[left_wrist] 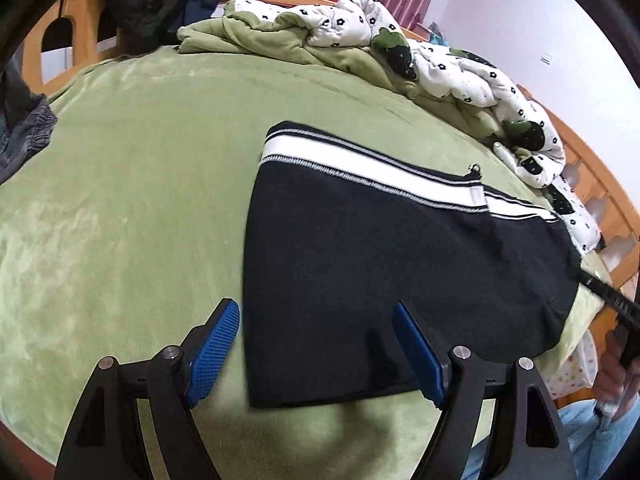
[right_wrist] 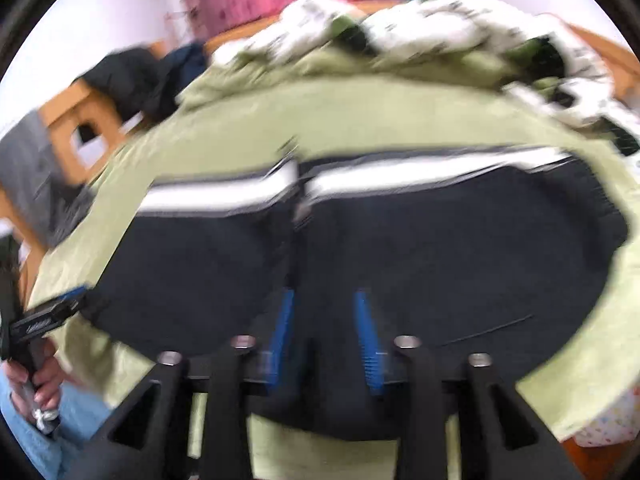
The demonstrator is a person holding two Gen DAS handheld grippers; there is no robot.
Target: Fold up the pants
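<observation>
On the bed (left_wrist: 120, 184), both grippers' jaws stand spread and empty; re-grip the pants (left_wrist: 380, 260) at the near hem with left gripper (left_wrist: 316, 344) and right gripper (right_wrist: 326, 336), evenly.

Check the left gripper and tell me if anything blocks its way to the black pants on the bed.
Nothing visible does. The left gripper is open above the near edge of the black pants, which lie flat on the green blanket. The rumpled quilt lies beyond them.
</observation>
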